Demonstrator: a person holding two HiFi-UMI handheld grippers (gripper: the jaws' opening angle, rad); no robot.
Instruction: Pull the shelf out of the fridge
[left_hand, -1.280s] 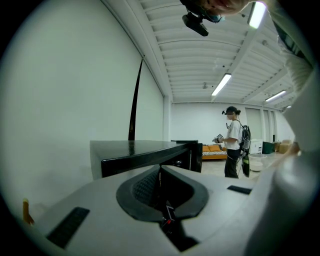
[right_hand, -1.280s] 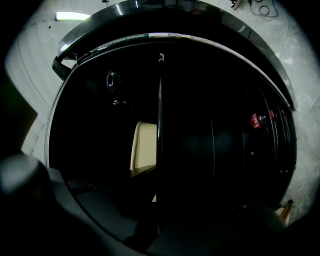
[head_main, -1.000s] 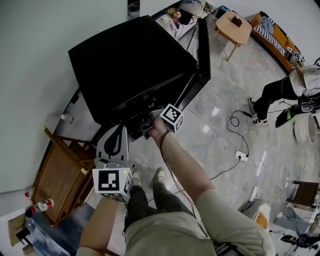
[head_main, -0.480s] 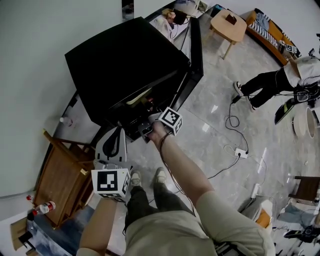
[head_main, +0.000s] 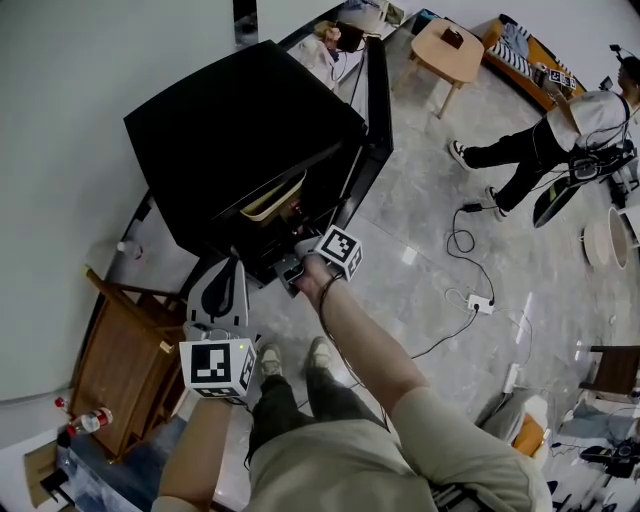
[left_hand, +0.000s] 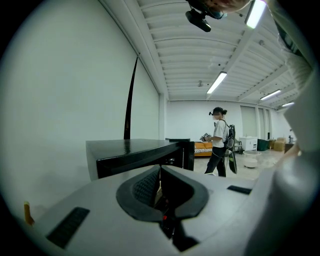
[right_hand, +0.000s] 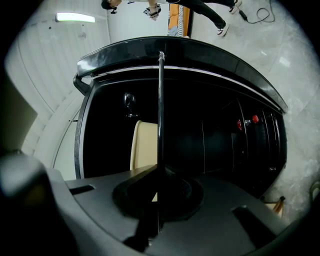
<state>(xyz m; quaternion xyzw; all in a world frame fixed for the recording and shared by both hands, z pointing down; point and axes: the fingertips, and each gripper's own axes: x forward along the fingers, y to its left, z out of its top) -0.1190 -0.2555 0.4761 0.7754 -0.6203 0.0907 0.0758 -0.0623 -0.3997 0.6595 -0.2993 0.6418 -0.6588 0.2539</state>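
The black fridge (head_main: 240, 130) stands with its door (head_main: 375, 120) swung open. My right gripper (head_main: 290, 268) is at the fridge's opening, shut on the front edge of the shelf. In the right gripper view the shelf (right_hand: 160, 110) shows edge-on as a thin dark line running into the gripper (right_hand: 159, 175). A cream-coloured dish (head_main: 275, 195) lies on the shelf and sticks out of the opening; the same dish (right_hand: 145, 145) appears beside the shelf line. My left gripper (head_main: 218, 295) hangs low at the fridge's left corner, shut and holding nothing; its pads (left_hand: 150, 187) meet.
A wooden chair (head_main: 120, 360) and a bottle (head_main: 80, 420) are at the left. Cables and a power strip (head_main: 480, 305) lie on the floor to the right. A person (head_main: 540, 140) walks at the far right near a small wooden table (head_main: 445, 50). Red-capped items (right_hand: 247, 121) sit inside the fridge.
The right gripper has drawn back toward me with the shelf. The cream dish, hidden one second ago, now shows at the fridge opening. The left gripper has barely moved.
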